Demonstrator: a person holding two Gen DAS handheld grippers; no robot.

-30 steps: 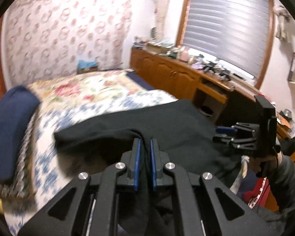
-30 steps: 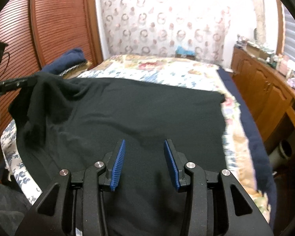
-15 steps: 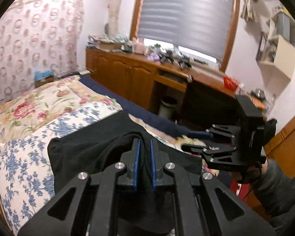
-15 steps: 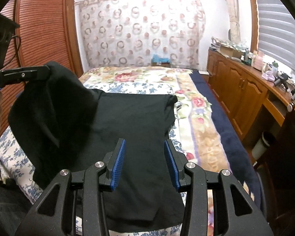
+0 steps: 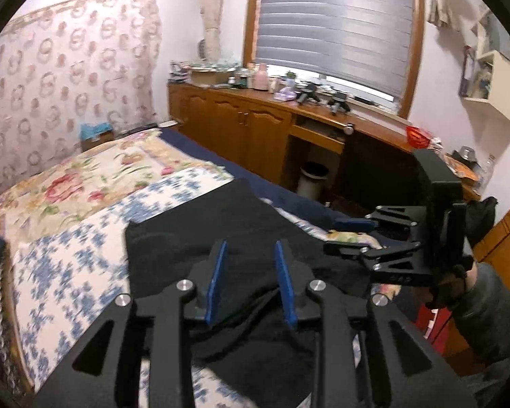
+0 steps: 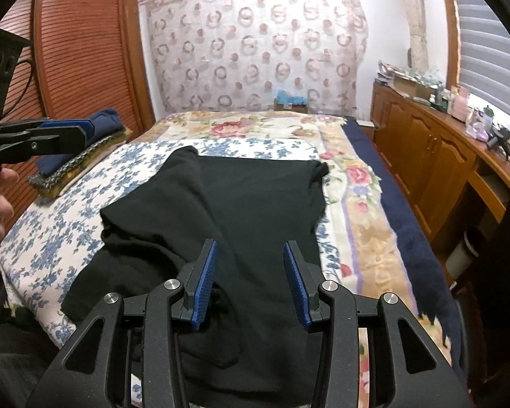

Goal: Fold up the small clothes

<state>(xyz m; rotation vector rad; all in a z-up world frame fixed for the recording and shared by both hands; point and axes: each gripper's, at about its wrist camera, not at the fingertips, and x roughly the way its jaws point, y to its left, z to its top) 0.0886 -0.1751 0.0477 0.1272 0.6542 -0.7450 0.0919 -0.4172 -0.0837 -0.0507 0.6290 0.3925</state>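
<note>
A black garment lies on the bed, its left part folded over onto the rest. My left gripper hovers over the near part of the garment. Its jaws are opening and the blue pads no longer press on the cloth below them. In the right wrist view the left gripper shows at the left edge, clear of the garment and holding nothing. My right gripper stands open just above the garment's near edge. It also appears at the right of the left wrist view as the right gripper.
The bed has a blue-flowered cover and a rose quilt beyond. A folded navy cloth rests at its far left by a wooden wardrobe. Along the right run wooden cabinets and a waste bin.
My left gripper carried a raised fold of the black garment to the right, then opened and let it go. The fold now lies on the garment. The right gripper stayed open.
</note>
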